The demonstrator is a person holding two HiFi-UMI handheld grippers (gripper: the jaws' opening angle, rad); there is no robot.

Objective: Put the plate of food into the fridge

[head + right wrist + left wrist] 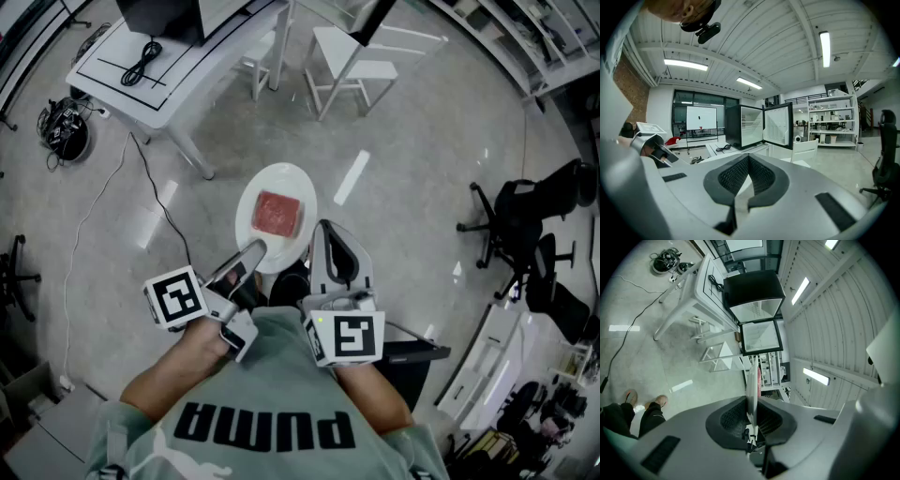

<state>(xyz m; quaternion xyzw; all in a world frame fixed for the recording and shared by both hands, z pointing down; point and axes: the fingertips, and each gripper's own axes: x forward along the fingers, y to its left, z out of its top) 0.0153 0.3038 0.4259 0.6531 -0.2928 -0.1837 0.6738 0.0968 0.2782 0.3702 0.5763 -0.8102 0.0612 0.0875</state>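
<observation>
A white plate (281, 183) with a flat red slab of food (277, 213) hangs over the floor in front of me. My left gripper (251, 251) is shut on its near rim. The left gripper view shows the plate (752, 389) edge-on between the pads, the red food (759, 380) on its right face. My right gripper (324, 231) is shut and holds nothing, just right of the plate. The black mini fridge (738, 126) stands on a white table (173, 61) with its door (778, 125) swung open; the fridge (753, 297) also shows ahead in the left gripper view.
A white chair (349, 58) stands right of the table. Black office chairs (530, 239) are at the right. A cable (155, 192) trails over the floor from the table, and a bundle of cables (64, 127) lies at the left. Shelving (829, 122) lines the far wall.
</observation>
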